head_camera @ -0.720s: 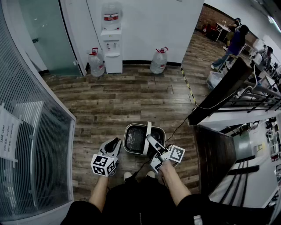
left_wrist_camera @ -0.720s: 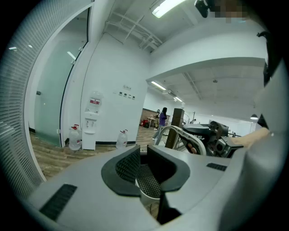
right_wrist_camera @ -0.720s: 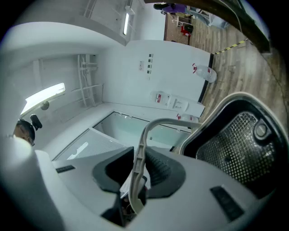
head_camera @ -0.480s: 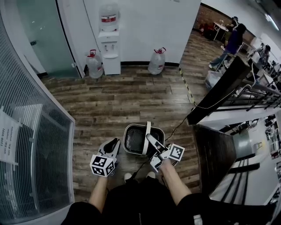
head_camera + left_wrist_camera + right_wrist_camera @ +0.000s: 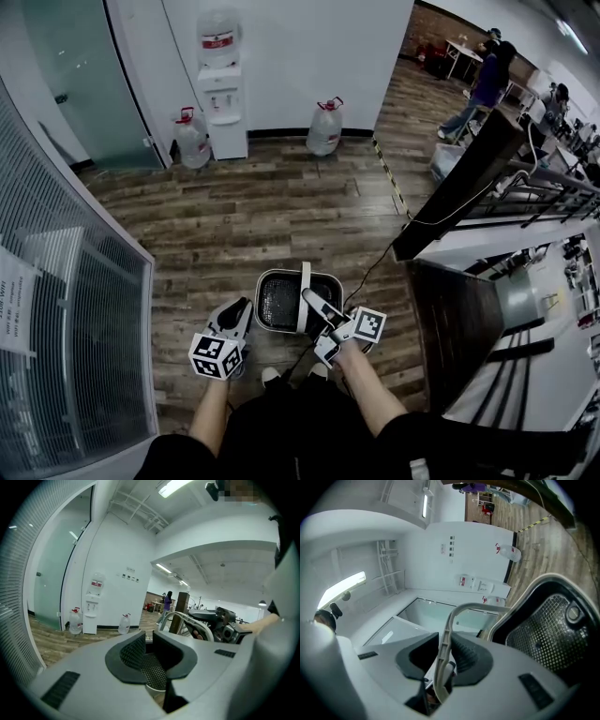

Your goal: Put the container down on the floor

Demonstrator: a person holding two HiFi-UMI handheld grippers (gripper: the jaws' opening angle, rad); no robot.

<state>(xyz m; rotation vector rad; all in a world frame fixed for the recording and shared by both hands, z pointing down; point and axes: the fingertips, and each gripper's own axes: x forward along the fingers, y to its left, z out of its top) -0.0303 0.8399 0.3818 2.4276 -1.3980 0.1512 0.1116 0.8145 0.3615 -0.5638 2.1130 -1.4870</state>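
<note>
The container [image 5: 278, 302] is a dark basket with a mesh bottom and a white hoop handle [image 5: 304, 296]. It is low in front of my feet in the head view; whether it touches the floor I cannot tell. My right gripper [image 5: 315, 302] is shut on the handle [image 5: 444, 644], which runs as a white band between its pads, with the mesh basket [image 5: 555, 627] to the right. My left gripper [image 5: 236, 312] stays just left of the basket, apart from it. Its pads stand slightly apart, open with nothing between them [image 5: 150, 651]; the mesh [image 5: 152, 673] shows below.
Wood-plank floor [image 5: 253, 216] stretches ahead. A water dispenser [image 5: 217, 84] and two large jugs [image 5: 190, 139] [image 5: 324, 128] stand by the far wall. A ribbed glass wall [image 5: 75, 291] is at left, a dark beam and railing [image 5: 459, 183] at right. A black cable [image 5: 378, 261] crosses the floor.
The head view has shifted, so the room has slid to the left. The basket and both grippers sit slightly lower in the frame, and the right grip on the handle is unchanged.
</note>
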